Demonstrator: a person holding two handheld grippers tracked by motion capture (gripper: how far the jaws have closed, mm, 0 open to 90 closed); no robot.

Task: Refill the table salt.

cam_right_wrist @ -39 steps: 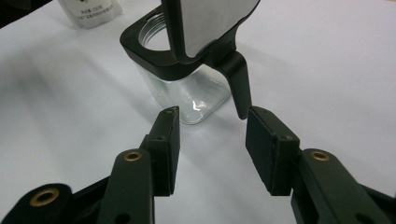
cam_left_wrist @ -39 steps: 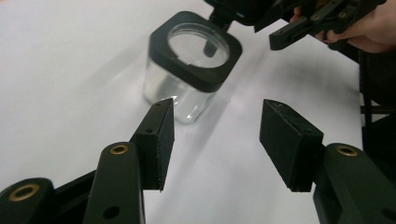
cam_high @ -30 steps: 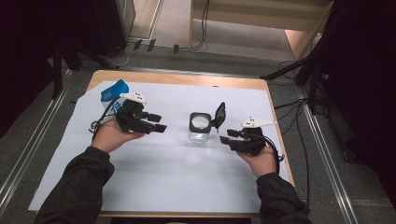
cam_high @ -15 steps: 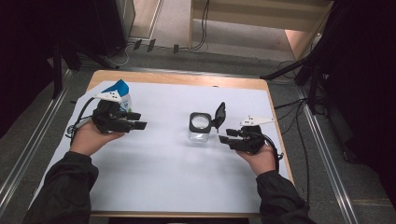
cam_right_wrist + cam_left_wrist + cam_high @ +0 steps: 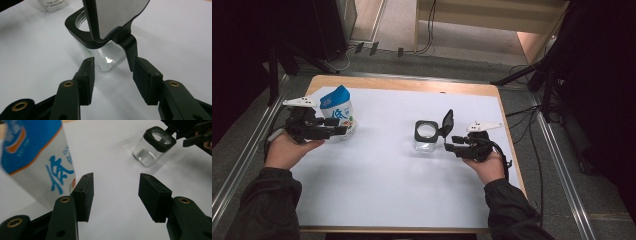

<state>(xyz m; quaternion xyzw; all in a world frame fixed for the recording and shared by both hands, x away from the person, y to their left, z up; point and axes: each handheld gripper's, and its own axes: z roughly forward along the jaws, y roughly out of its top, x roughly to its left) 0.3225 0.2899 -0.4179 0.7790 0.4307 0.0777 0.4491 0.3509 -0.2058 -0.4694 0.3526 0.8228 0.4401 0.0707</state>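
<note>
- Left gripper (image 5: 343, 131) just beside the blue-and-white pouch (image 5: 337, 111) at the table's far left; jaws apart, nothing between the pads, pouch lying outside the near jaw in the left gripper view.
- Right gripper (image 5: 450, 144) at the clear glass jar (image 5: 427, 136) near mid-table; jaws apart, not pressing the glass, one pad (image 5: 147, 78) right beside the black hinge arm of the jar's flipped-up lid (image 5: 447, 121).
- Likely step: taking the pouch to bring it over to the open jar.
- To do well: swing the left jaws round the pouch body, grip at mid-height, squeeze gently since a soft bag buckles.
- Best to steady the jar by its glass wall, not the hinge, keeping the lid upright and the mouth free.
- Writing: large blue characters on the pouch (image 5: 37, 160), not legible enough to read; small print too blurred; no brand discernible on the jar.
</note>
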